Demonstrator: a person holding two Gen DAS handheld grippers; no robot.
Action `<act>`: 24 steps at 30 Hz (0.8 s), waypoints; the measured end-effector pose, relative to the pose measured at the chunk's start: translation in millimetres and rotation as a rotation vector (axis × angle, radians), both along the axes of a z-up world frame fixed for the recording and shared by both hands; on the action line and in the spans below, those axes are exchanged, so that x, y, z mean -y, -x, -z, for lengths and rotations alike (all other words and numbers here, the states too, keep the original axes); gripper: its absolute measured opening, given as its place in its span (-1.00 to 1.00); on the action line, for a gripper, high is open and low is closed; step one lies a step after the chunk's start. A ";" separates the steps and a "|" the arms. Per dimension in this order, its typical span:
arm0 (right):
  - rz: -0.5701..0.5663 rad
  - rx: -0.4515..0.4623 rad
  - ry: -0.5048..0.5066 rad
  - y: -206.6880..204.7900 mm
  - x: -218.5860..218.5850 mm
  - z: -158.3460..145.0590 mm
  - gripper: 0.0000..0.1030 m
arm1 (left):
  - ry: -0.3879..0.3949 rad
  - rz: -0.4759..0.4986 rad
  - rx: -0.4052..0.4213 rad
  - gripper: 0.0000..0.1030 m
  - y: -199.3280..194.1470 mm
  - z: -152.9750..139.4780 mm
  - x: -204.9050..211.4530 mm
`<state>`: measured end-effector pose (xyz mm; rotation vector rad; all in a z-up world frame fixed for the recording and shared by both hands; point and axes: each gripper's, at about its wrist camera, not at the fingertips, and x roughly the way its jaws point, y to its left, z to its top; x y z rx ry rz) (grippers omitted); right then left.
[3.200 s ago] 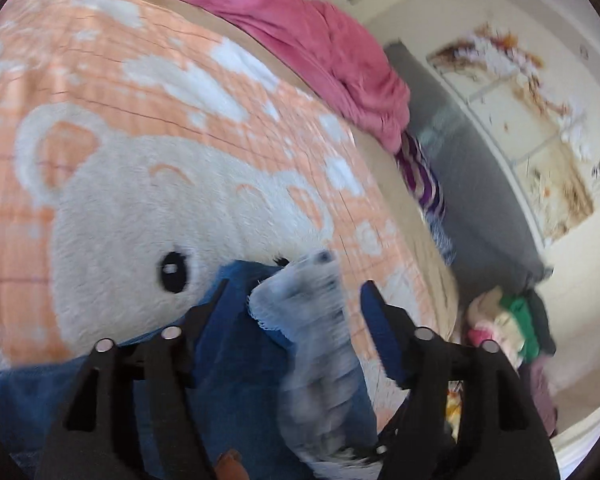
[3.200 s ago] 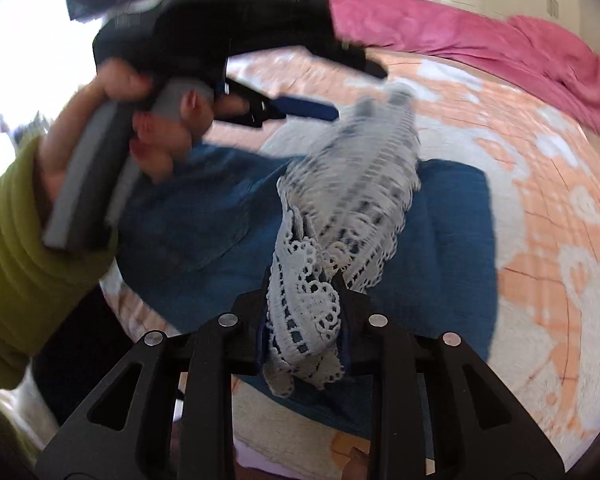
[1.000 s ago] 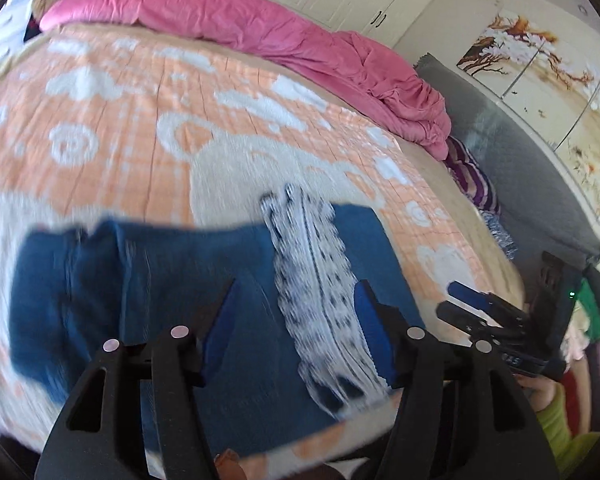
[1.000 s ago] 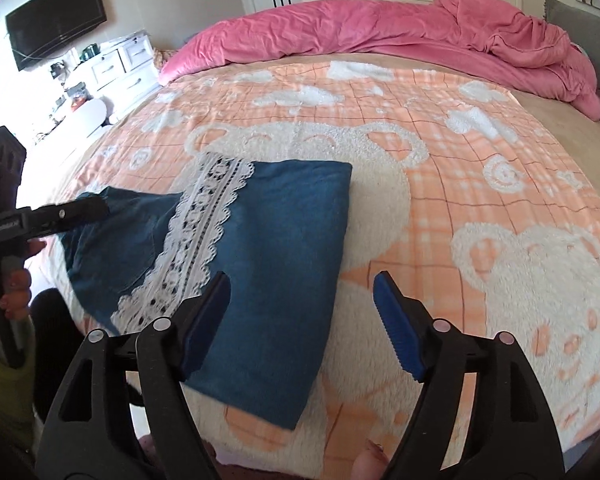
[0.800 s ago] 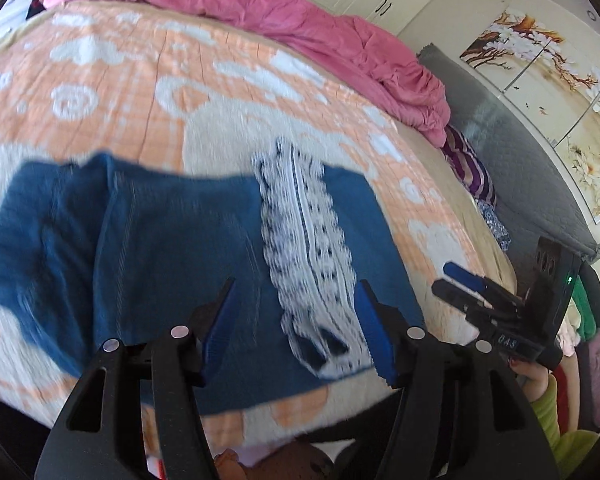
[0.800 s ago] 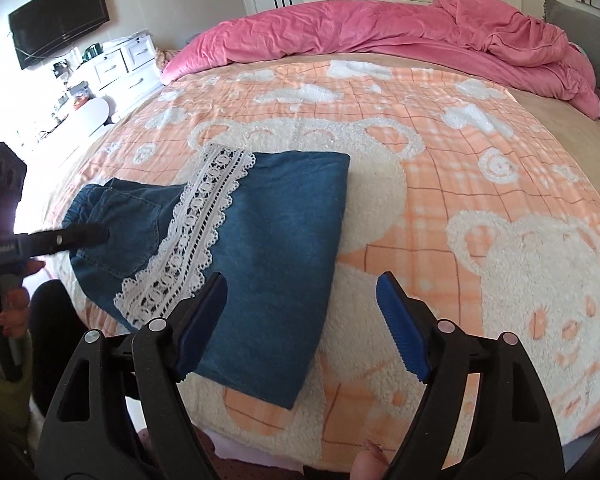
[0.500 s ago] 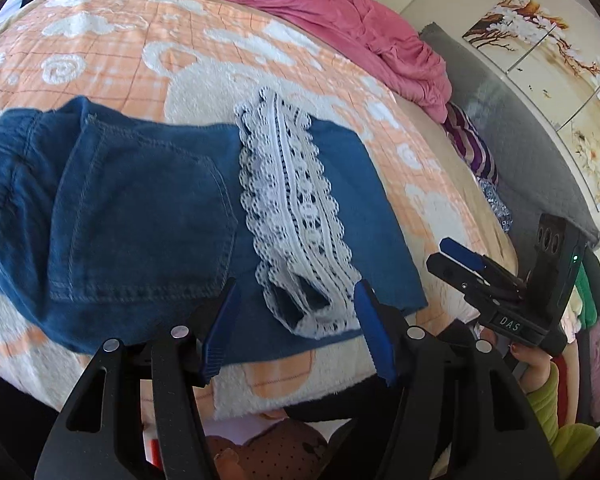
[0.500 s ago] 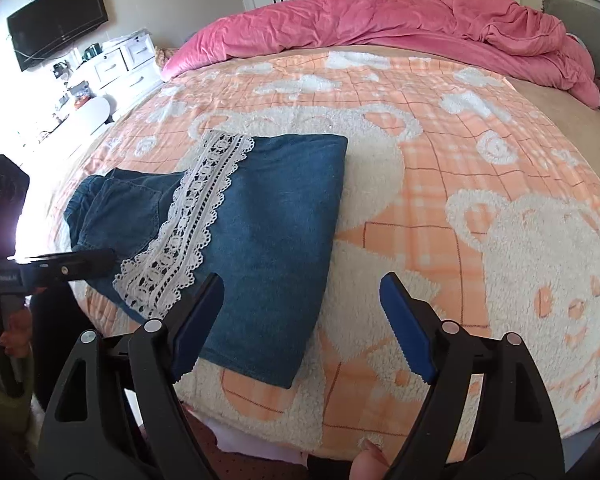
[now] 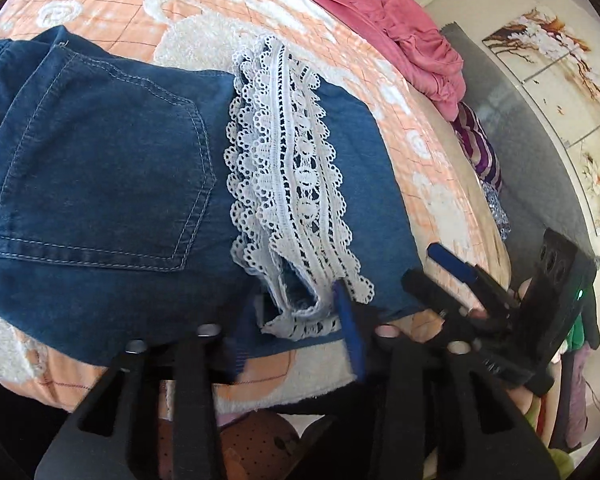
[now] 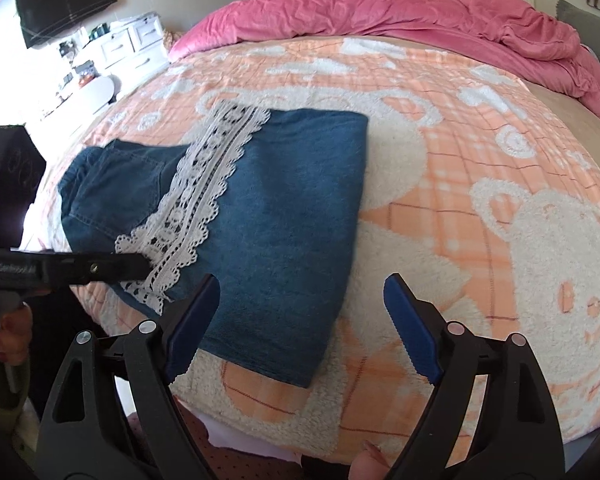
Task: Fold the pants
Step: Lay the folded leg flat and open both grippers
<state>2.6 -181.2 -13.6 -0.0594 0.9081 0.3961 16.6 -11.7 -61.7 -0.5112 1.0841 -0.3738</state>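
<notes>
Denim pants (image 10: 284, 216) lie folded once on an orange bear-print blanket (image 10: 480, 184), filling the centre and left of the right wrist view. A white lace hem (image 10: 204, 184) runs diagonally across the denim.

The left gripper (image 9: 296, 320) has dropped to the near edge of the pants since half a second ago. Its fingers now sit closer together around the near end of the lace hem, at the lower centre of its own view. Whether they already pinch the cloth cannot be told.

The right gripper (image 10: 300, 320) hangs spread wide and empty, low in its frame, above the near corner of the denim.

A pink duvet (image 10: 400, 8) lies bunched along the top of the frame.

This looks like the start of a second fold, with the left side taking hold first.
</notes>
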 end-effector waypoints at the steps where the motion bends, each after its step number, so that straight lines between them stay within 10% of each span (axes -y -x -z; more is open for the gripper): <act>1: -0.006 -0.006 0.015 0.0 -3.6 3.1 0.50 | -0.016 -0.003 0.007 -0.58 1.2 -0.5 -0.1; 11: -0.100 0.101 -0.003 17.6 -22.9 -26.4 0.50 | -0.102 0.018 0.022 -0.54 15.5 -4.8 -5.5; 24: -0.111 -0.046 0.062 4.3 -33.7 21.3 0.47 | -0.093 0.032 0.025 -0.26 15.0 -3.2 -7.4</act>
